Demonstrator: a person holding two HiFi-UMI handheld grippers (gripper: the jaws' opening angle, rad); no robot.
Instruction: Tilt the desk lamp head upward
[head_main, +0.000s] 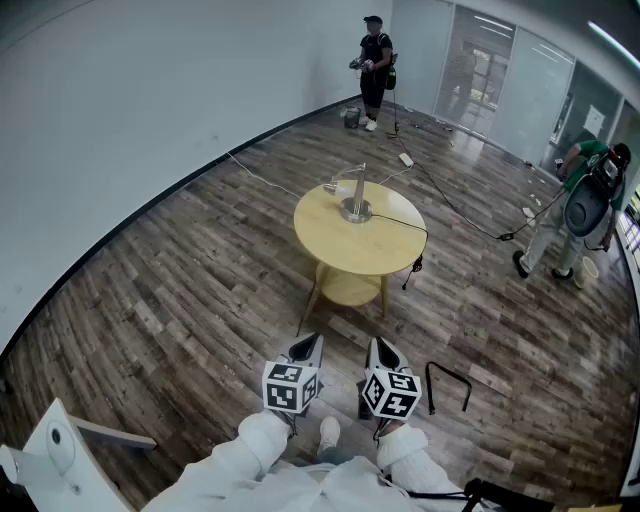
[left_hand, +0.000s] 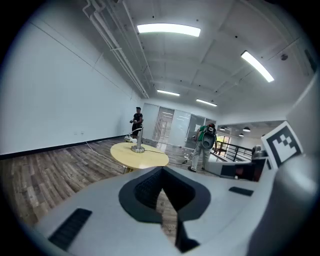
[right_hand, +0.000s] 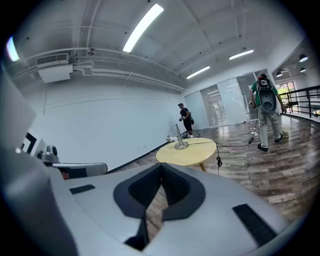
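Observation:
A silver desk lamp (head_main: 353, 198) stands on a round yellow table (head_main: 375, 250) in the middle of the room, its thin arm and small head reaching to the left. The lamp (left_hand: 138, 142) and table (left_hand: 145, 156) show far ahead in the left gripper view, and the lamp (right_hand: 179, 138) on the table (right_hand: 192, 152) likewise in the right gripper view. My left gripper (head_main: 307, 349) and right gripper (head_main: 381, 353) hang side by side near my body, well short of the table. Both are shut with nothing between their jaws.
A black cable (head_main: 400, 222) runs from the lamp over the table edge to the wooden floor. A black metal frame (head_main: 448, 383) lies on the floor by my right gripper. One person (head_main: 375, 72) stands at the far wall, another (head_main: 580, 212) at the right. A white object (head_main: 60, 450) sits at lower left.

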